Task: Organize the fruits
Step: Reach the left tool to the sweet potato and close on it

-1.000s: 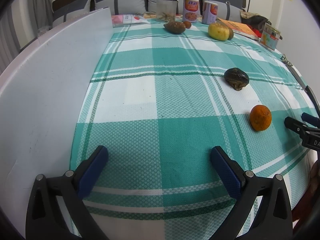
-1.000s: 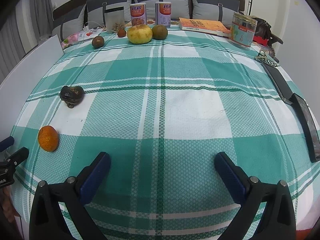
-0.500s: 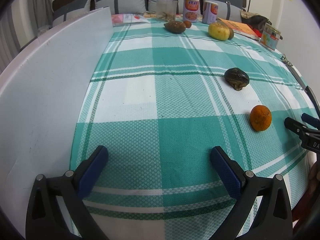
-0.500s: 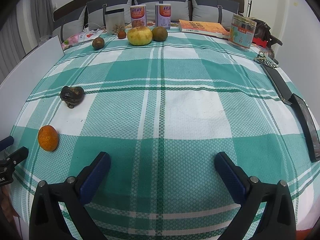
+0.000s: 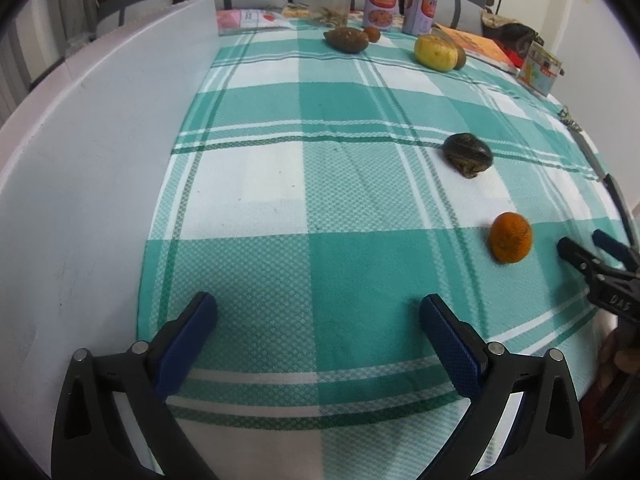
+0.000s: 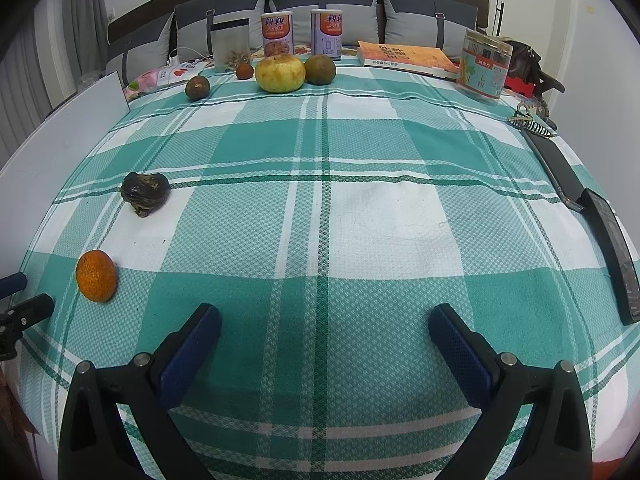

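Left wrist view: left gripper (image 5: 316, 312) jaws wide apart, empty, over tablecloth (image 5: 352, 264) near edge. Orange (image 5: 511, 237) right of it, dark fruit (image 5: 468, 155) beyond.

Right wrist view: right gripper (image 6: 325, 324) jaws wide, empty. Orange (image 6: 96, 275) near left edge; yellow fruit (image 6: 279, 73) at far edge.

Green-brown fruit (image 5: 461, 57) mostly hidden behind yellow fruit (image 5: 435, 53), right tool (image 5: 588, 254) cut off at frame edge
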